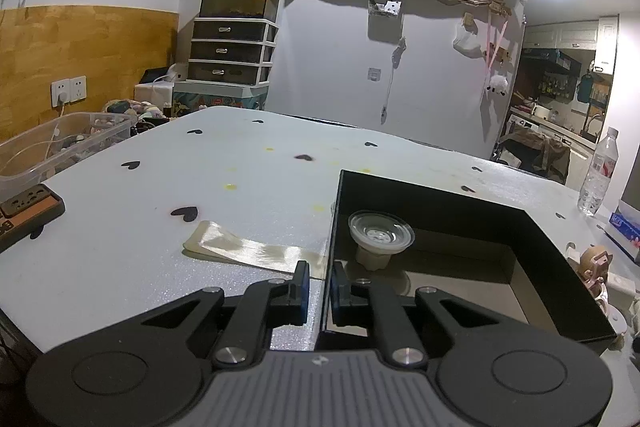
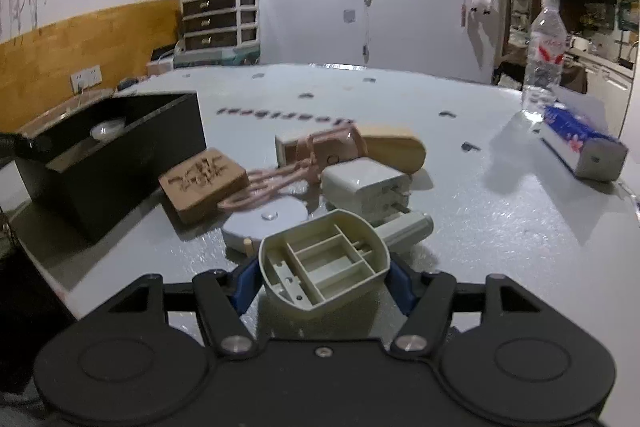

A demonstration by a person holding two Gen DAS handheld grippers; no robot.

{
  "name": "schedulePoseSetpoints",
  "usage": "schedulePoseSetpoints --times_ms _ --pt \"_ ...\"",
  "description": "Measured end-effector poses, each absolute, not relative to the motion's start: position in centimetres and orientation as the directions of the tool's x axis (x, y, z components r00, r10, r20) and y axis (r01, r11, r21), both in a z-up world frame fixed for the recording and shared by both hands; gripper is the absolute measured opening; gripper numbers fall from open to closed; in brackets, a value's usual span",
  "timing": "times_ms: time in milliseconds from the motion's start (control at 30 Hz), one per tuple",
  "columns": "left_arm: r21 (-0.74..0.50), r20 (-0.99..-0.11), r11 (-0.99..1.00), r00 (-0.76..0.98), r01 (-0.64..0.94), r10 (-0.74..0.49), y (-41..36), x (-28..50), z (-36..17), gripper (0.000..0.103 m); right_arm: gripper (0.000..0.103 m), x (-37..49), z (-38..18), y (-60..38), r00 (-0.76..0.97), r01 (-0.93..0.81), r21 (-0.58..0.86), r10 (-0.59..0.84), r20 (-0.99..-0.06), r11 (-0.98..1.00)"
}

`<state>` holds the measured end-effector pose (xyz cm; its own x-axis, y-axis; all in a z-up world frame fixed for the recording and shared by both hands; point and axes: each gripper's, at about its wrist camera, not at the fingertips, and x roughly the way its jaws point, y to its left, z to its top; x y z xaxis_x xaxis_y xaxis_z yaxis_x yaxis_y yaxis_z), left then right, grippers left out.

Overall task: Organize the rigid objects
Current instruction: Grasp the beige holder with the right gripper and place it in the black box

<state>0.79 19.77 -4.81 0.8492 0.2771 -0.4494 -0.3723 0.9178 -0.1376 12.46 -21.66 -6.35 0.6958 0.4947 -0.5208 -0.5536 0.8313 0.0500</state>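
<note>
My left gripper [image 1: 320,295] is shut on the left wall of a black open box [image 1: 556,267], one finger outside and one inside. A clear suction cup on a white base [image 1: 380,239] stands inside the box. My right gripper [image 2: 322,281] is shut on a cream plastic shell with inner compartments [image 2: 324,263], held just above the table. Beyond it lie a carved wooden block [image 2: 202,183], a pink cord [image 2: 280,179], a white plug adapter [image 2: 366,187], a round white disc [image 2: 264,223] and a wooden brush [image 2: 392,147]. The black box also shows in the right wrist view [image 2: 108,163].
A water bottle [image 2: 544,55] and a blue tissue pack [image 2: 580,143] stand at the right. A power strip [image 1: 24,215] and a clear bin [image 1: 60,147] are at the left. A strip of tape [image 1: 248,247] lies on the white table [image 1: 160,267].
</note>
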Motion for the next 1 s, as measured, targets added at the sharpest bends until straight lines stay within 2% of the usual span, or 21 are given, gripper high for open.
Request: schedulePoseSetpoints --times_ms 167,300,533,733,1000 --pt "-0.139 -0.449 0.918 0.850 -0.371 0.275 19.9 0.8 -4.8 0.012 0.066 10.8 -3.3 -21.4 0.709 -0.595 0.057 0.556 -0.433 0.802" --pt "-0.143 -0.449 0.918 0.851 -0.371 0.273 19.9 0.8 -4.8 0.012 0.066 10.7 -1.0 -19.3 0.653 -0.682 0.076 0.652 -0.386 0.728" --pt "-0.153 -0.448 0.916 0.852 -0.371 0.271 20.4 0.8 -4.8 0.013 0.066 11.6 1.5 -12.2 0.471 -0.824 0.133 0.797 -0.378 0.550" --pt "-0.150 -0.439 0.921 0.859 -0.358 0.263 20.2 0.6 -4.8 0.011 0.066 13.5 1.7 -4.1 0.340 -0.857 0.189 0.801 -0.492 0.479" --pt "-0.174 -0.432 0.924 0.870 -0.341 0.240 20.7 0.5 -4.9 0.011 0.066 15.8 -0.6 3.4 0.281 -0.811 0.211 0.679 -0.678 0.546"
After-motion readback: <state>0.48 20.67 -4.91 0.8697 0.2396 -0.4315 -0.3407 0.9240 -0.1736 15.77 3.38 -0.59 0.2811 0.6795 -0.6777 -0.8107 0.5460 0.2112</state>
